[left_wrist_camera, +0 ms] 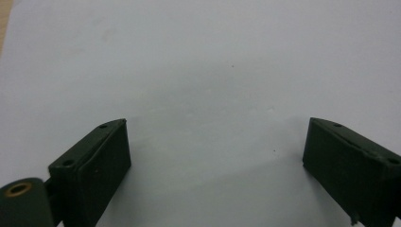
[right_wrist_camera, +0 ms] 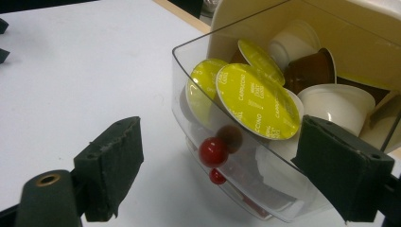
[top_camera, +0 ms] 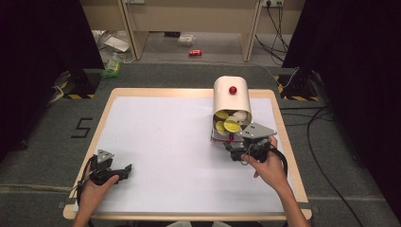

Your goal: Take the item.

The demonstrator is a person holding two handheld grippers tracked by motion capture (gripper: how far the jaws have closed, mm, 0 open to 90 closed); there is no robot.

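Two wide-open jaws of the right gripper [right_wrist_camera: 217, 165] flank the clear drawer [right_wrist_camera: 246, 189] with its red knob [right_wrist_camera: 213, 151] at the counter's [top_camera: 156, 142] far right — a crooked close could slip off the knob and spill the capsules [right_wrist_camera: 257, 101]. Left gripper [left_wrist_camera: 215, 161] idles open.

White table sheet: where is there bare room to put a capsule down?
The white table sheet lies bare between the left gripper and the cream capsule dispenser. It is crowded at the dispenser's clear plastic drawer, where the right gripper sits.
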